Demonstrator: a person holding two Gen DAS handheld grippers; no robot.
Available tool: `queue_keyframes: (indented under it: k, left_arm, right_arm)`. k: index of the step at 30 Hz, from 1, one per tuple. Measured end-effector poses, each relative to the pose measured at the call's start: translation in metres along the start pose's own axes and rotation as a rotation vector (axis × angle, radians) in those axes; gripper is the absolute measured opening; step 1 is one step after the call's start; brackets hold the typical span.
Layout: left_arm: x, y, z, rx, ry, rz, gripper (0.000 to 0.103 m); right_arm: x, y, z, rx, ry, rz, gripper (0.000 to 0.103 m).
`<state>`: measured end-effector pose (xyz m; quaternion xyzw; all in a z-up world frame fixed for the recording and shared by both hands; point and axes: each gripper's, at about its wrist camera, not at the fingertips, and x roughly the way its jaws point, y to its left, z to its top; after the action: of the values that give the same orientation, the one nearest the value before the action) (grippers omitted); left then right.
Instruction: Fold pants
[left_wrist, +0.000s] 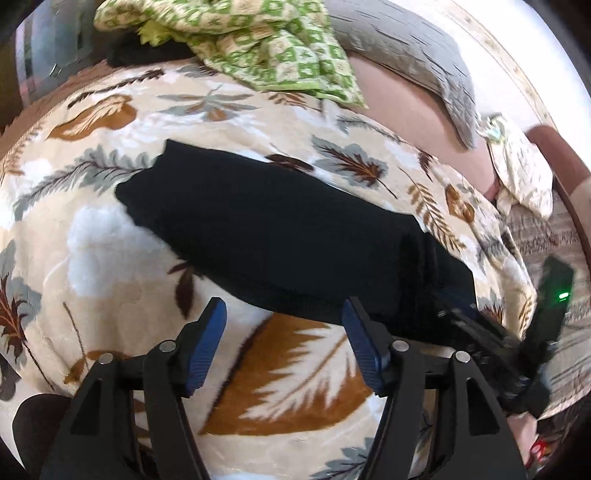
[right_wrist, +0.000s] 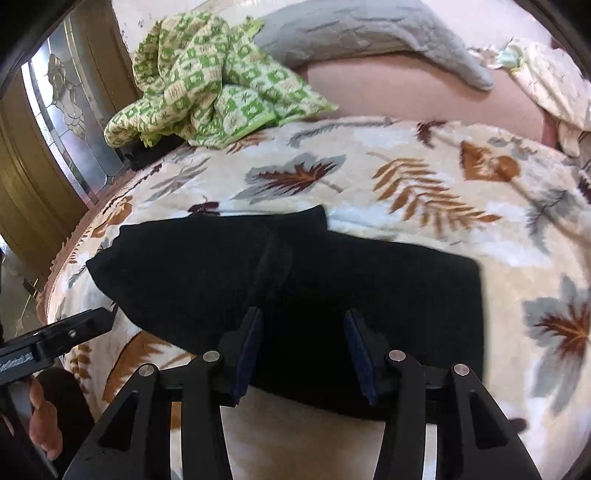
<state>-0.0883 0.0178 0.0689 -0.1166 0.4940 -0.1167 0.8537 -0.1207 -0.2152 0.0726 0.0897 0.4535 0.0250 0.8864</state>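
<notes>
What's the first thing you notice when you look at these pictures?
The black pants stand out most, lying folded in the middle of a leaf-print blanket. Both grippers, left and right, hang open at the near edge of the pants, holding nothing. At the back, a crumpled green checked cloth lies next to a grey pillow.
</notes>
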Motion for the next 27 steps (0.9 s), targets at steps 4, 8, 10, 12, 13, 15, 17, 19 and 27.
queue_keyframes:
  k: [4, 8, 10, 12, 13, 15, 17, 19, 27]
  left_arm:
    - [-0.003, 0.021, 0.005, -0.059, -0.036, -0.024, 0.071]
    - [-0.008, 0.043, 0.008, -0.122, -0.091, -0.031, 0.073]
    - [-0.006, 0.05, 0.009, -0.142, -0.103, -0.024, 0.074]
    - [-0.005, 0.059, 0.01, -0.168, -0.109, -0.019, 0.074]
    - [-0.004, 0.062, 0.01, -0.171, -0.11, -0.017, 0.075]
    - [-0.002, 0.07, 0.01, -0.187, -0.115, -0.003, 0.075]
    - [0.0, 0.077, 0.009, -0.217, -0.115, -0.002, 0.075]
    - [0.002, 0.083, 0.009, -0.248, -0.112, -0.01, 0.079]
    - [0.012, 0.089, 0.009, -0.3, -0.098, -0.021, 0.083]
  right_arm:
    - [0.018, 0.017, 0.004, -0.059, 0.028, -0.037, 0.049]
    - [-0.001, 0.022, 0.008, -0.071, -0.017, -0.007, 0.052]
    - [-0.004, 0.022, 0.008, -0.061, -0.031, -0.006, 0.06]
    - [0.012, 0.017, 0.007, -0.035, 0.029, 0.012, 0.061]
    - [0.022, 0.017, 0.005, -0.034, 0.074, 0.011, 0.061]
    - [0.018, 0.023, 0.004, -0.07, 0.051, -0.023, 0.061]
    - [0.01, 0.028, 0.009, -0.064, 0.029, -0.01, 0.061]
    - [-0.001, 0.035, 0.019, -0.055, -0.014, 0.007, 0.063]
    - [0.014, 0.088, 0.061, -0.133, -0.039, 0.18, 0.081]
